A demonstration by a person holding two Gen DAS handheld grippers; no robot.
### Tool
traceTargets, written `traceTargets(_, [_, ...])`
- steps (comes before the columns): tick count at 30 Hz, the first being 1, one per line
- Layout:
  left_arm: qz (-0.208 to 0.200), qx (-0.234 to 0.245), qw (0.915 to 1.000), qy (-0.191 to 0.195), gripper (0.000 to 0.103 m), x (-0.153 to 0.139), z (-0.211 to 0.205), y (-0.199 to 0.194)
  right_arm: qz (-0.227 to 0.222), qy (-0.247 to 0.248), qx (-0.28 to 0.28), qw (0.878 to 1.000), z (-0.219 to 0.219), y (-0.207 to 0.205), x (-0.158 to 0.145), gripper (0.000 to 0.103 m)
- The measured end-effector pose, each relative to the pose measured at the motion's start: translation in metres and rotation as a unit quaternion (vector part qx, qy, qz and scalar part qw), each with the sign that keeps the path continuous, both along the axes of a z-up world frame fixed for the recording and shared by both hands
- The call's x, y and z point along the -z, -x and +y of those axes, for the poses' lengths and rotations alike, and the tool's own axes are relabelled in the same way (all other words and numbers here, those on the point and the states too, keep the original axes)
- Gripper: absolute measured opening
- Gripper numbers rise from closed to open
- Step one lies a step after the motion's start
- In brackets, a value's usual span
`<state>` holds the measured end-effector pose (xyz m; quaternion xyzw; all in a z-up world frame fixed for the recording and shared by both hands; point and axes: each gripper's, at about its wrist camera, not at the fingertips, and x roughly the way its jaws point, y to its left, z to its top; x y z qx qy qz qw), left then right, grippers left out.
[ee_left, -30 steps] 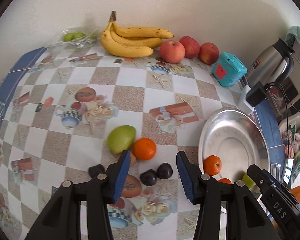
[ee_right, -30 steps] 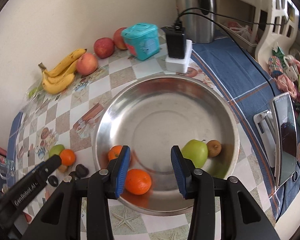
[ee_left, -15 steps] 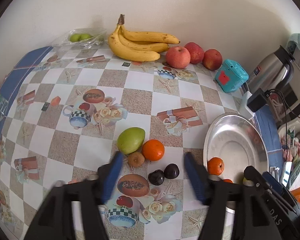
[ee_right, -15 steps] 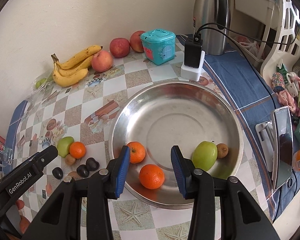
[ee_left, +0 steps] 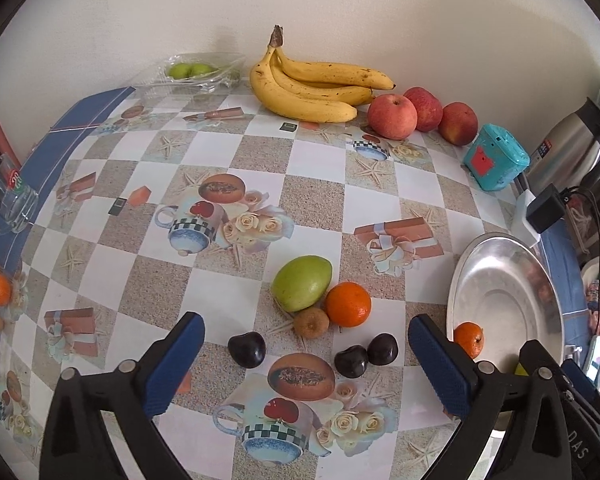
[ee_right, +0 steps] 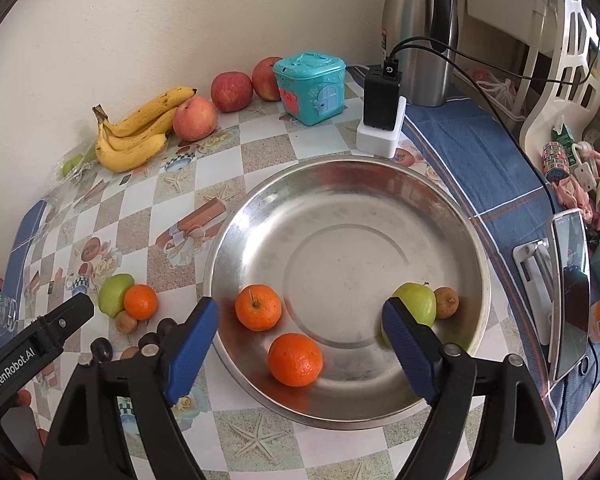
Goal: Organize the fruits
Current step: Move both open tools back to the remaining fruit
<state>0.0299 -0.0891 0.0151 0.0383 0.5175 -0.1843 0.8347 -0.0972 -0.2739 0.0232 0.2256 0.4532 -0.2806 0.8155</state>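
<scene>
The left gripper [ee_left: 306,354] is hovering wide apart and empty over loose fruit on the tablecloth [ee_left: 332,200], a green mango [ee_left: 301,282] touching a tangerine [ee_left: 348,304], while the right gripper [ee_right: 300,338], equally wide and empty, is hanging above the steel bowl [ee_right: 380,184] holding two oranges [ee_right: 295,359].

Two high wrist views, shared bowl [ee_left: 540,280]

Left tongs [ee_left: 306,356] spread wide, empty; right tongs [ee_right: 300,340] likewise
</scene>
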Motion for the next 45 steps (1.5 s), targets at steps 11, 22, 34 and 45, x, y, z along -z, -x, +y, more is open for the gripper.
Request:
traceTargets(11, [0.004, 0.014, 0.9999, 0.006, 0.103, -0.001, 0.0, 0.0, -0.003, 0.007, 0.011, 1.0, -0.002, 0.001, 0.0, 0.097])
traceTargets(22, [0.012, 0.022, 0.9997, -0.001, 0.103, 0.003, 0.004, -0.003, 0.003, -0.002, -0.005, 1.0, 0.006, -0.007, 0.005, 0.097])
traceTargets(34, [0.006, 0.0, 1.0, 0.005, 0.103, -0.002, 0.034, -0.022, 0.019, -0.006, -0.036, 0.999, 0.029, -0.027, 0.012, 0.097])
traceTargets(45, [0.012, -0.084, 0.9959, 0.031, 0.103, -0.006, 0.089, -0.046, 0.013, -0.019, -0.072, 0.997, 0.061, -0.054, 0.012, 0.097])
